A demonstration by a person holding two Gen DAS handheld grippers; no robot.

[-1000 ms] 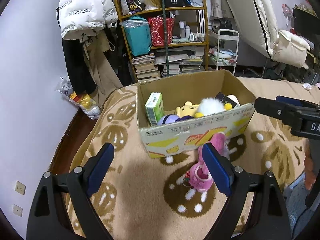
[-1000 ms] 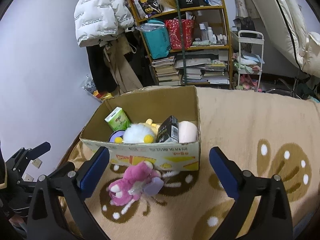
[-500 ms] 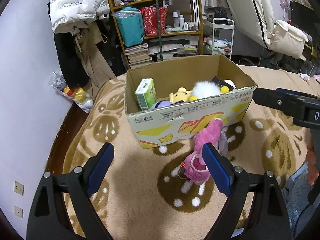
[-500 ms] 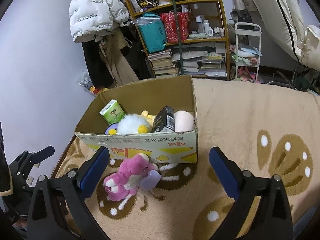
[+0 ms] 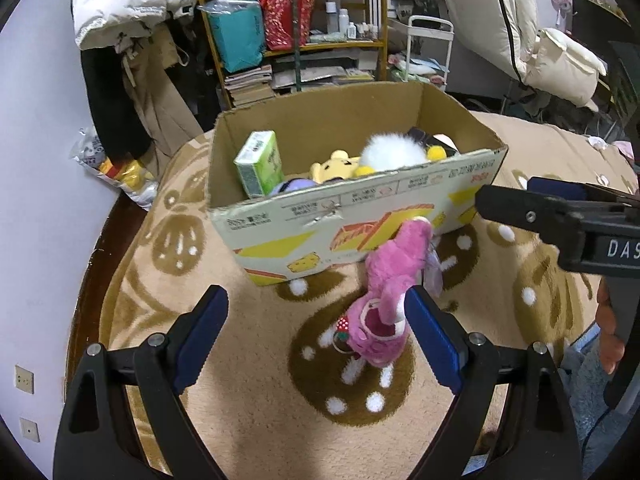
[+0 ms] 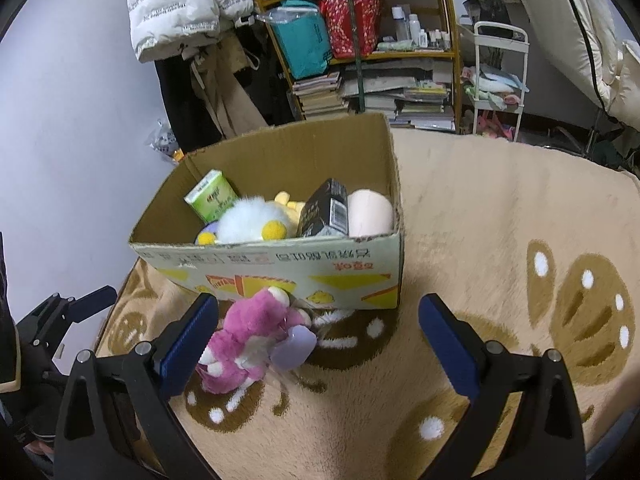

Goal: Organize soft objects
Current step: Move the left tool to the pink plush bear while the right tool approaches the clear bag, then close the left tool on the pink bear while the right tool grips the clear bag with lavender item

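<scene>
A pink plush toy [image 5: 384, 300] lies on the beige rug against the front of an open cardboard box [image 5: 360, 216]. It also shows in the right wrist view [image 6: 252, 336], left of centre. The box [image 6: 280, 264] holds a white fluffy plush [image 6: 248, 224], a yellow plush [image 5: 334, 164], a green carton [image 5: 260, 162], a black carton [image 6: 326, 210] and a pale pink soft thing [image 6: 370, 212]. My left gripper [image 5: 316, 336] is open and empty, with the pink plush by its right finger. My right gripper [image 6: 320, 336] is open and empty just above the rug, the plush near its left finger.
A patterned beige rug [image 6: 500, 240] covers the floor. A cluttered wooden shelf [image 5: 304, 40] with books and bags stands behind the box. Coats [image 5: 128, 40] hang at the left wall. A white cart [image 6: 496, 80] stands at the back right.
Both grippers have moved closer to the box and the pink plush, which now appear larger. Both stay open. The plush has not moved.
</scene>
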